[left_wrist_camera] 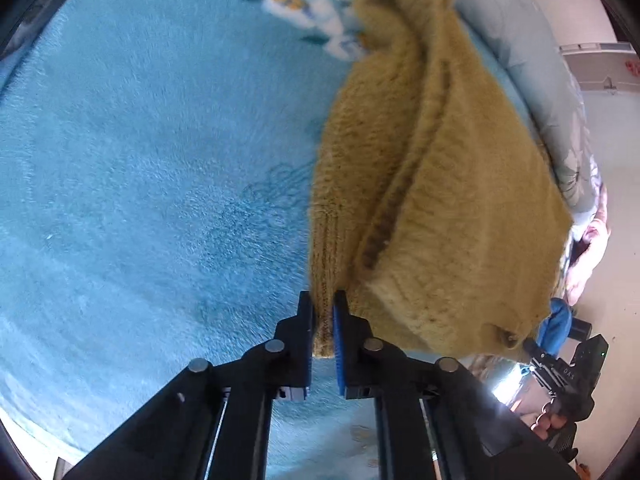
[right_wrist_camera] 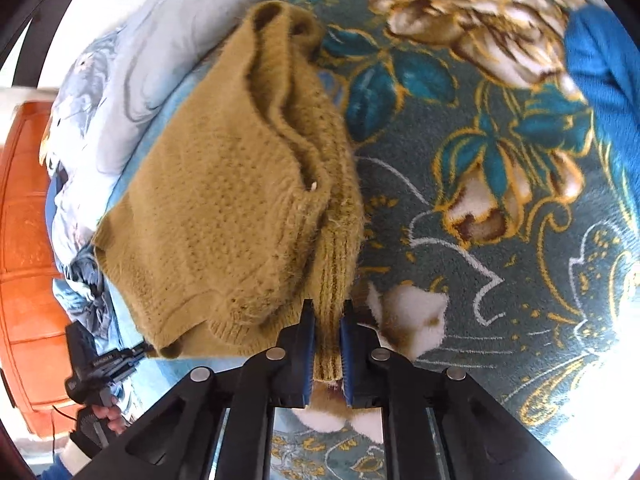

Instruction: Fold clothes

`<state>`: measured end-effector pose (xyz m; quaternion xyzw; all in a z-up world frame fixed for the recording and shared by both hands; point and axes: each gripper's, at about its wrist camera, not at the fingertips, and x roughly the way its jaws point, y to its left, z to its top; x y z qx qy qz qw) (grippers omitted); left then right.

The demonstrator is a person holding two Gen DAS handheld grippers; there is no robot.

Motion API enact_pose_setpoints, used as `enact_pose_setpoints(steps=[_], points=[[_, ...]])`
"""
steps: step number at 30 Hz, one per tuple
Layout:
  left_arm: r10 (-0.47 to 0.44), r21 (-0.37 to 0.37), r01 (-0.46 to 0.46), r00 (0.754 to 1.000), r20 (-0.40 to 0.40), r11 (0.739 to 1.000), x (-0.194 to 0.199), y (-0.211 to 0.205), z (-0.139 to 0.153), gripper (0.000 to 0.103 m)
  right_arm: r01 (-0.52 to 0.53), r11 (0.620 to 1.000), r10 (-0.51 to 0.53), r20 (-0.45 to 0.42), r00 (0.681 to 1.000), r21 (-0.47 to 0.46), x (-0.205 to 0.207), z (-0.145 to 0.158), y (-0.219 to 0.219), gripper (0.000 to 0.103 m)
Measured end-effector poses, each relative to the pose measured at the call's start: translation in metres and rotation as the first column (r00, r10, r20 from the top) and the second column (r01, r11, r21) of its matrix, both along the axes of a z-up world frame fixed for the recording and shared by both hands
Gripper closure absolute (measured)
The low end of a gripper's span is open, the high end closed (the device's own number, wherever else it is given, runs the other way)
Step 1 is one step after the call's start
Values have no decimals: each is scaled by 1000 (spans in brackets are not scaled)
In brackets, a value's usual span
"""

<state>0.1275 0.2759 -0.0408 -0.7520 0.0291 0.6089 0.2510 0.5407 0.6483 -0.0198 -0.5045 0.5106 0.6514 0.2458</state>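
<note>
A mustard-yellow knitted sweater [left_wrist_camera: 432,184] hangs bunched above the bed, stretched between the two grippers. My left gripper [left_wrist_camera: 323,300] is shut on a ribbed edge of it, which is pinched between the blue pads. In the right wrist view the same sweater [right_wrist_camera: 224,208] hangs in folds, and my right gripper [right_wrist_camera: 328,308] is shut on another ribbed edge. Each view shows the other gripper at the sweater's far corner: the right gripper [left_wrist_camera: 534,348] at lower right, the left gripper [right_wrist_camera: 134,356] at lower left, with a hand [right_wrist_camera: 108,416] on its handle.
A plain blue fleece blanket [left_wrist_camera: 140,160] lies under the left side and a teal floral blanket [right_wrist_camera: 480,200] under the right. A pale floral duvet [right_wrist_camera: 132,60] is heaped along the bed's edge by an orange wooden board [right_wrist_camera: 28,240]. A blue garment [right_wrist_camera: 600,72] lies at the far right.
</note>
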Motion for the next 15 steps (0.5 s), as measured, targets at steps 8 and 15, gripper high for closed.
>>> enact_pose_setpoints(steps=[8, 15], points=[[-64, -29, 62, 996, -69, 998, 3, -15, 33, 95, -7, 1000, 7, 3, 1000, 30, 14, 26, -19, 92], [-80, -101, 76, 996, -32, 992, 2, -17, -2, 94, 45, 998, -42, 75, 996, -42, 29, -21, -27, 92]])
